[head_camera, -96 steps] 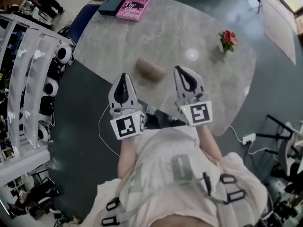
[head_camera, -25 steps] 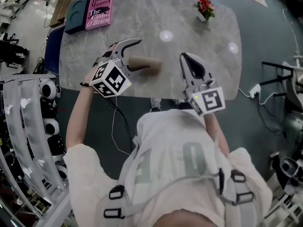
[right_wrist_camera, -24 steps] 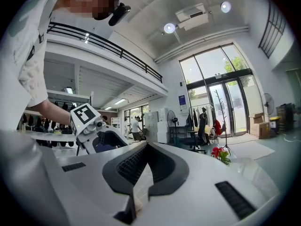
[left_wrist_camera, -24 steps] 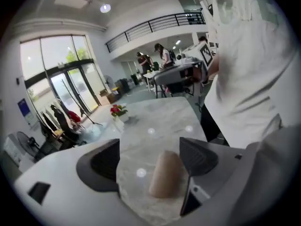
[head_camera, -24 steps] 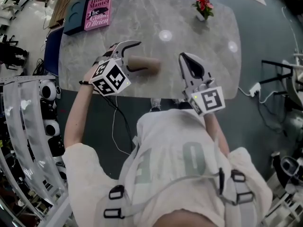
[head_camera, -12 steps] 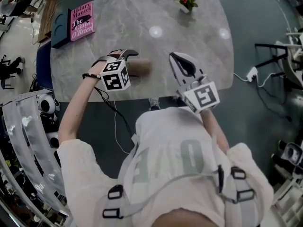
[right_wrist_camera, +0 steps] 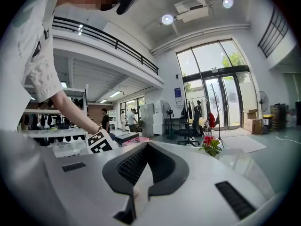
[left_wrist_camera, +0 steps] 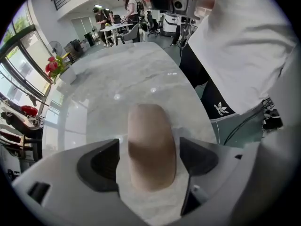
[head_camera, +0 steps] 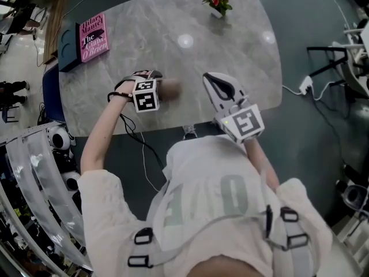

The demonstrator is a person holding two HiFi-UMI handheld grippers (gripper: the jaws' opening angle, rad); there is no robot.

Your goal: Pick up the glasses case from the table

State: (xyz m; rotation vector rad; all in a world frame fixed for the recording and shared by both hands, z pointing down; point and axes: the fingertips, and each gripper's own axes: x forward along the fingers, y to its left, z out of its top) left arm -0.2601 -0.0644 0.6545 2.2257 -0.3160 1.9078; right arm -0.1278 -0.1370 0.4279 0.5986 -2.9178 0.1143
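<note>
The tan, rounded glasses case (head_camera: 171,88) lies near the front edge of the grey marble table (head_camera: 230,45). My left gripper (head_camera: 154,81) is down at its left end, its marker cube hiding part of the case. In the left gripper view the case (left_wrist_camera: 150,126) lies lengthwise between the two dark pads (left_wrist_camera: 101,166), with narrow gaps on both sides; the left gripper (left_wrist_camera: 149,147) is open around it. My right gripper (head_camera: 210,79) hovers to the right of the case. Its jaws are closed with nothing in them, as the right gripper (right_wrist_camera: 146,164) shows in its own view.
A pink book (head_camera: 92,36) lies on a dark blue case at the table's far left corner. A small pot of red flowers (head_camera: 216,0) stands at the far edge. The table's front edge runs just behind both grippers. A white rack (head_camera: 34,172) stands at the left.
My left gripper has swung in from the left and dropped over the case's end, so the case now sits between its jaws. The right gripper has kept its place.
</note>
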